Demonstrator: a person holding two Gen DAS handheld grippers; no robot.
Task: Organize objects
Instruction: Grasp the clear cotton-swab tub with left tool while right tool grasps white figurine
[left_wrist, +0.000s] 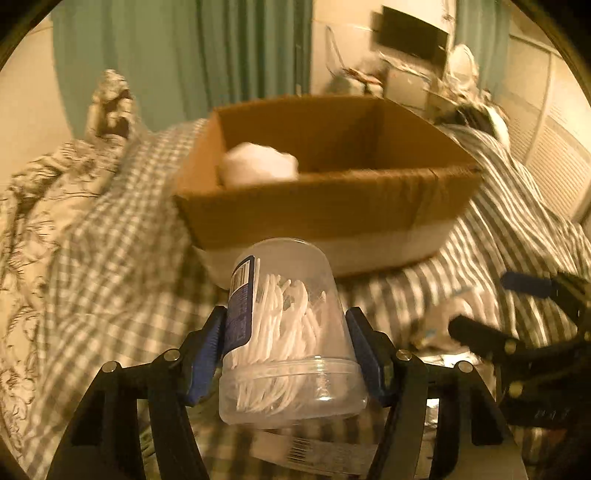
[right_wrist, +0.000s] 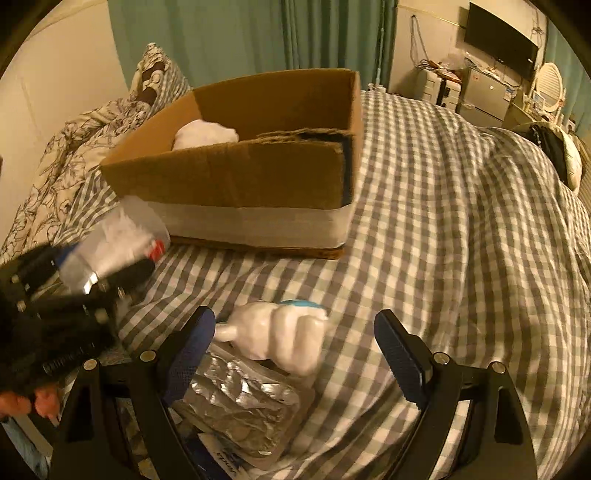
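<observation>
Floss-pick jar (left_wrist: 288, 332): clear plastic, light, rigid, slick-walled; left gripper (left_wrist: 286, 354) pinching mid-body, best hold there; cardboard box (left_wrist: 325, 206) ahead; right gripper (right_wrist: 295, 350) spread, empty

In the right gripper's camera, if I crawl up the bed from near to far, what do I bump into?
Silver foil blister packs → white plastic toy figure → cardboard box → white bundle inside the box → green curtain.
</observation>
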